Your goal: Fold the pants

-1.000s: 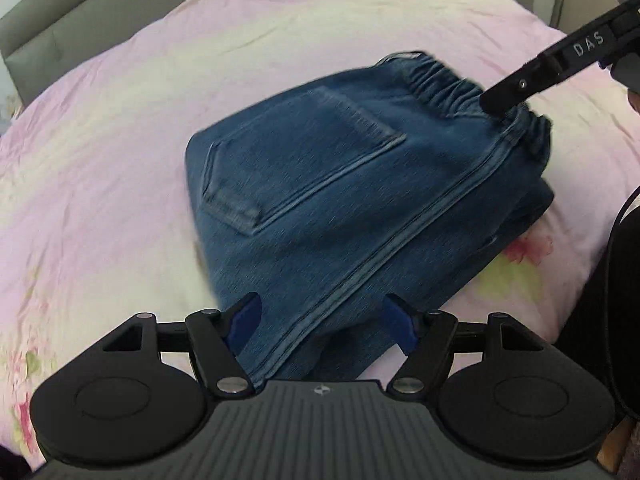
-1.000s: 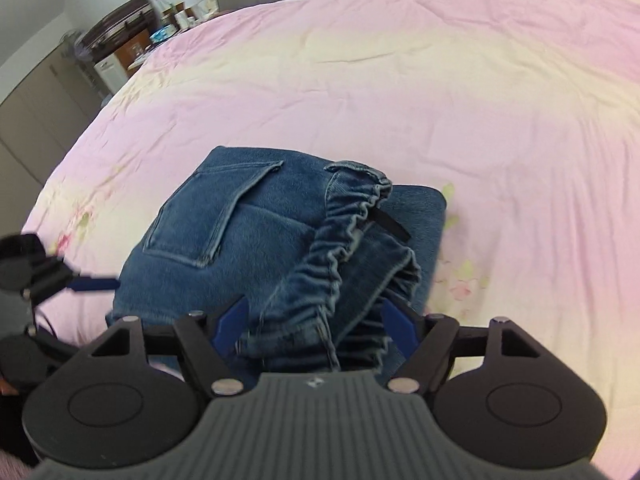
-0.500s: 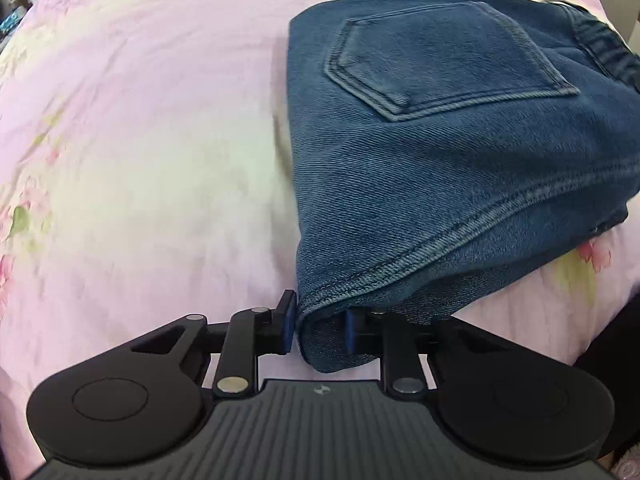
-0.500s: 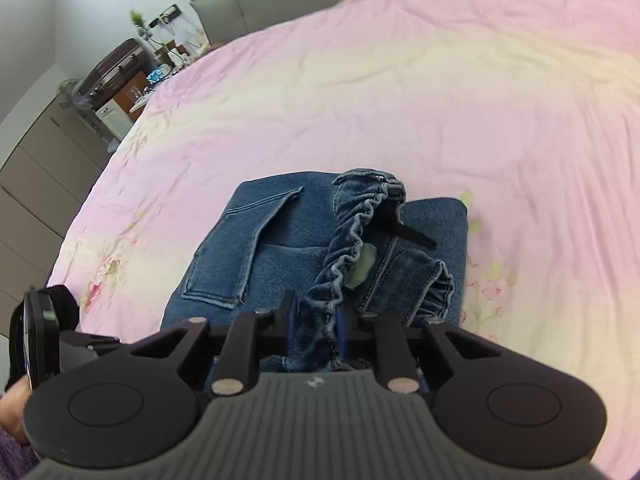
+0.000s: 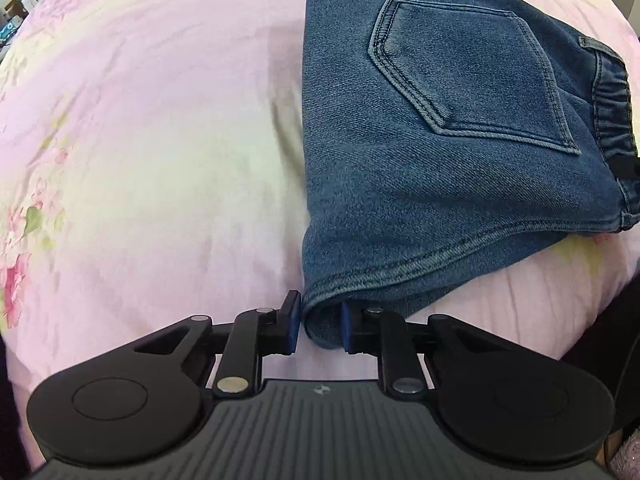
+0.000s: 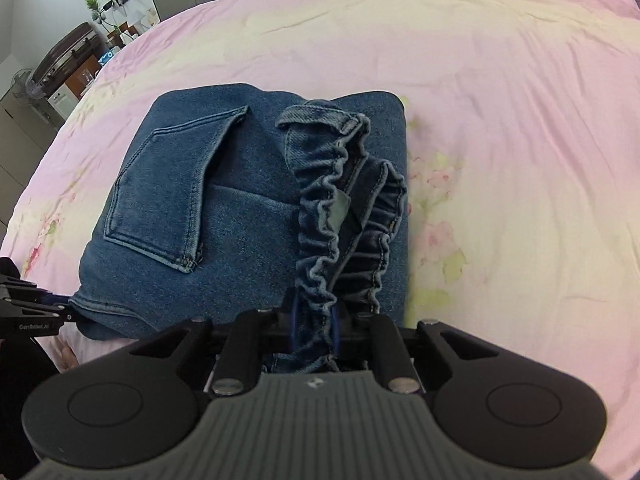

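Left wrist view: the left gripper (image 5: 320, 326) is pinched narrow on the near folded corner of the jeans (image 5: 432, 152), which lie folded on the pink floral bedspread (image 5: 152, 152) and stretch ahead and to the right of the jaws, back pocket (image 5: 468, 76) facing up and elastic waistband (image 5: 612, 116) at the far right edge. Right wrist view: the right gripper (image 6: 314, 326) is clamped narrow on the gathered waistband (image 6: 320, 240), the folded jeans (image 6: 224, 216) spreading ahead and left of it on the bedspread (image 6: 500, 120), with the left gripper (image 6: 60, 314) touching the bundle's lower-left corner.
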Tool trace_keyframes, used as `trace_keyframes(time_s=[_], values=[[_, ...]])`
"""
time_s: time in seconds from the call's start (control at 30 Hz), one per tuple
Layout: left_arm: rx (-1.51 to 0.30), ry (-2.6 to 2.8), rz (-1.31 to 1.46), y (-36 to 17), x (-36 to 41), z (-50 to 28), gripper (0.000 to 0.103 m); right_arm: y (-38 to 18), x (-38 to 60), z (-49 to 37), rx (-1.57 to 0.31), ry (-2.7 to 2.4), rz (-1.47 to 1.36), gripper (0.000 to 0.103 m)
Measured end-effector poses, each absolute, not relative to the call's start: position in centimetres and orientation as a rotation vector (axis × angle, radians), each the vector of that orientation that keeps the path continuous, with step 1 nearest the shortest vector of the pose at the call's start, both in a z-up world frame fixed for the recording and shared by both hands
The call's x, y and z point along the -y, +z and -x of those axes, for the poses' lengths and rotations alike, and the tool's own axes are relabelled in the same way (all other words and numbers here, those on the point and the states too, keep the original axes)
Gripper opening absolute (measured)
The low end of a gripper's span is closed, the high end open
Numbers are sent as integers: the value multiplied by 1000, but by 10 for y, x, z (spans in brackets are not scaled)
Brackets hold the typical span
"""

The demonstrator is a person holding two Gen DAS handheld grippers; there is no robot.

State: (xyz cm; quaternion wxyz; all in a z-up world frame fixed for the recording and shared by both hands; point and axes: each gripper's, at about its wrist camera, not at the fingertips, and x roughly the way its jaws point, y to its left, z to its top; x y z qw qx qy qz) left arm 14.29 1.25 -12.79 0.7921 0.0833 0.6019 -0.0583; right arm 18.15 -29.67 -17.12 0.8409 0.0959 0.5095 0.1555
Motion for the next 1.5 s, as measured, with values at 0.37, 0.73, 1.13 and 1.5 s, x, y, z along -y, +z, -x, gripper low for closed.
trace_keyframes(time_s=[0.37, 0.73, 1.13, 1.5], values=[[-968, -99, 91, -64, -35, -134, 27, -126, 293, -197, -1018, 334, -146, 58], [-881, -186, 469, -104, -75, -179, 35, -162, 324, -264, -1151, 196, -541, 68], [-933, -210, 545, -128, -91, -193, 35, -177, 311, -271, -1136, 230, -515, 24], [-889, -231, 574, -124, -94, -187, 35, -105, 293, -262, -928, 302, -416, 13]])
